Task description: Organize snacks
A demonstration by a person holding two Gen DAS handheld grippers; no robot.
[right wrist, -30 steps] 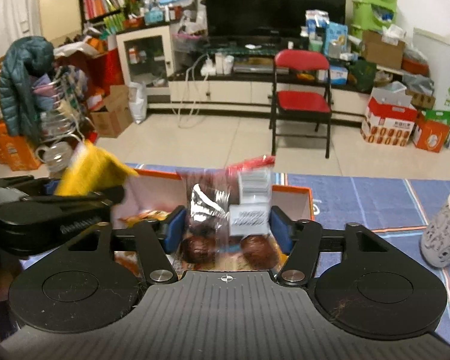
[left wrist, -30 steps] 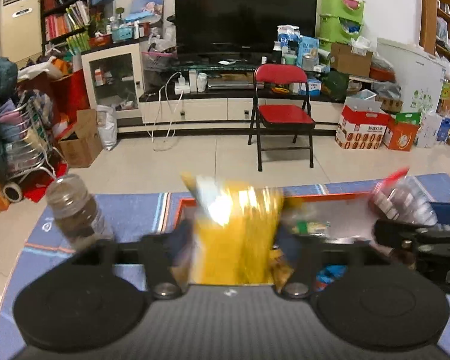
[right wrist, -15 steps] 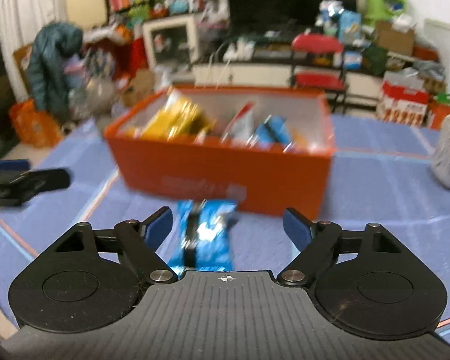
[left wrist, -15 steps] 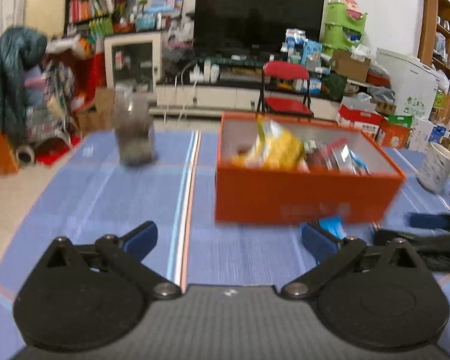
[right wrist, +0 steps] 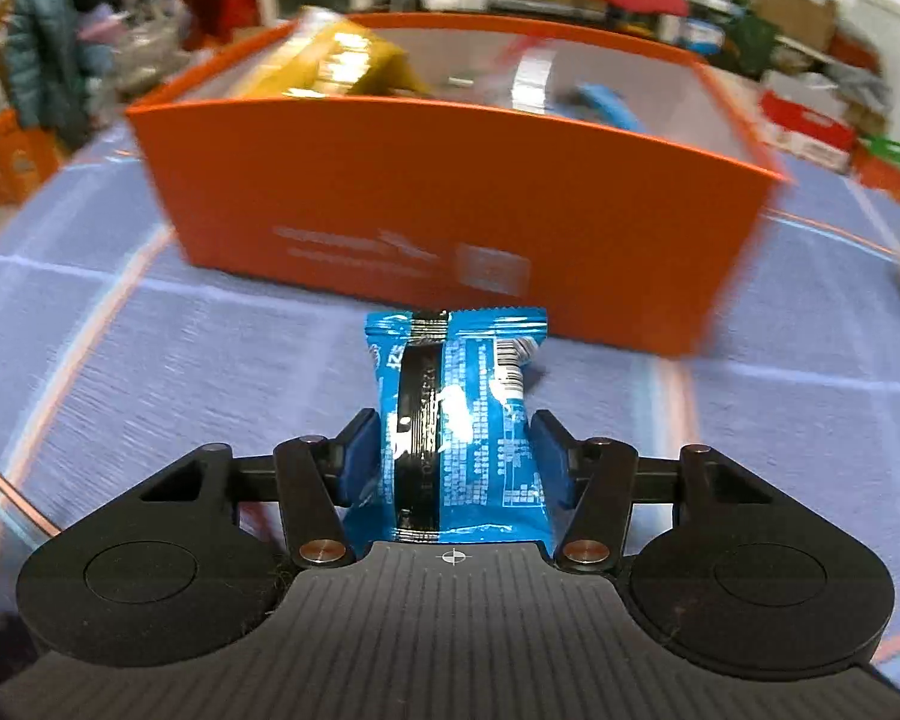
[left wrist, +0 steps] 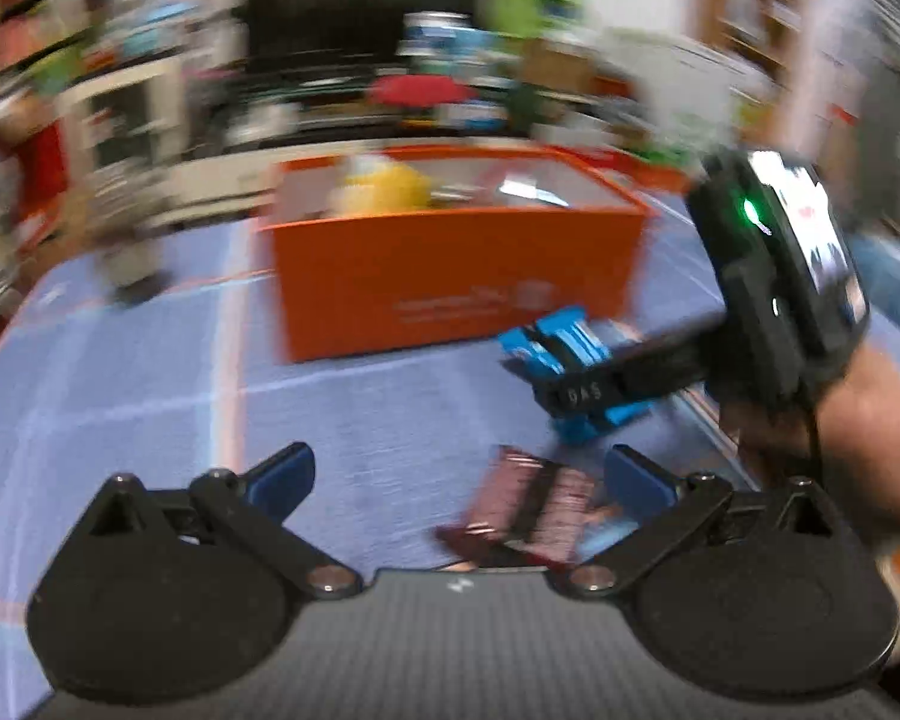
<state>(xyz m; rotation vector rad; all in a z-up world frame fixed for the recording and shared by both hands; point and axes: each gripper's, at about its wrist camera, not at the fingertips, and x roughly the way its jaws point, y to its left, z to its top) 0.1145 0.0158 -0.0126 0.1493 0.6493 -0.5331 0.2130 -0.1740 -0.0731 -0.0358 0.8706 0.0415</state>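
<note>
Left-wrist view: left gripper [left wrist: 456,477] jaws stand wide apart above a dark red foil snack packet [left wrist: 531,516] lying on the blue woven mat [left wrist: 120,396], near the orange cardboard box [left wrist: 450,282]. Right-wrist view: right gripper [right wrist: 455,450] jaws are closing on a blue foil snack packet [right wrist: 459,420] lying just before that box, pads at its sides.

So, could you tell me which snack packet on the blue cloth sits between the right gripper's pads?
The blue packet, just in front of the orange box; the right gripper is closing on it. The dark red packet lies loose by the open left gripper.
</note>
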